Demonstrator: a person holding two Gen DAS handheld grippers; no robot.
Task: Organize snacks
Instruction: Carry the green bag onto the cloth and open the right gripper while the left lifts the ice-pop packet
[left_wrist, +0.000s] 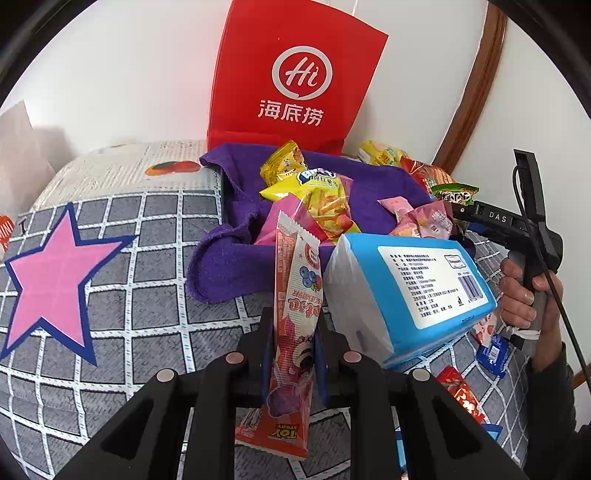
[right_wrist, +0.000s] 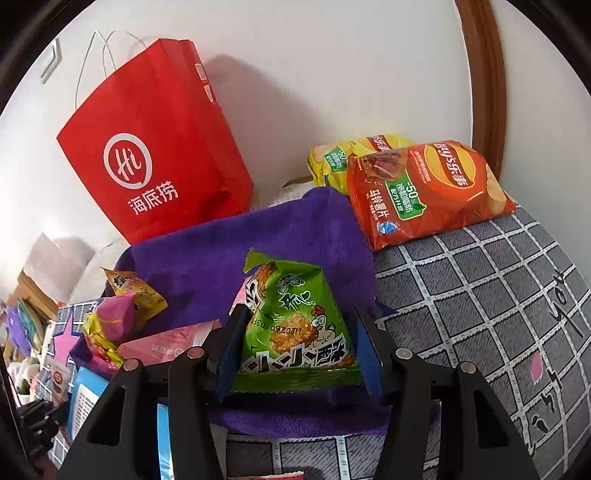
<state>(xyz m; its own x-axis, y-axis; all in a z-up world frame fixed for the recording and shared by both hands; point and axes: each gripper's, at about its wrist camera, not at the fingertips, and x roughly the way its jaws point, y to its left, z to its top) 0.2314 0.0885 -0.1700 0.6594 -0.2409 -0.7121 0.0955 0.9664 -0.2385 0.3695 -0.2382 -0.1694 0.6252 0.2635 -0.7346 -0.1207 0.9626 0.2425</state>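
The left claw (left_wrist: 291, 347) grips a long pink snack stick (left_wrist: 291, 325); the right claw (right_wrist: 295, 343) clamps a green snack packet (right_wrist: 295, 325) above the purple towel (right_wrist: 229, 254).

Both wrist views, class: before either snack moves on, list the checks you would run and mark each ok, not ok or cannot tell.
1. Left gripper shut on the pink Toy Story stick pack: ok.
2. Right gripper holding the green snack packet, jaws against both sides: ok.
3. Red paper bag standing upright: ok.
4. Bag mouth open enough: cannot tell.
5. Blue tissue pack crowds the stick pack: not ok.
6. Purple towel free of the right jaws: cannot tell.
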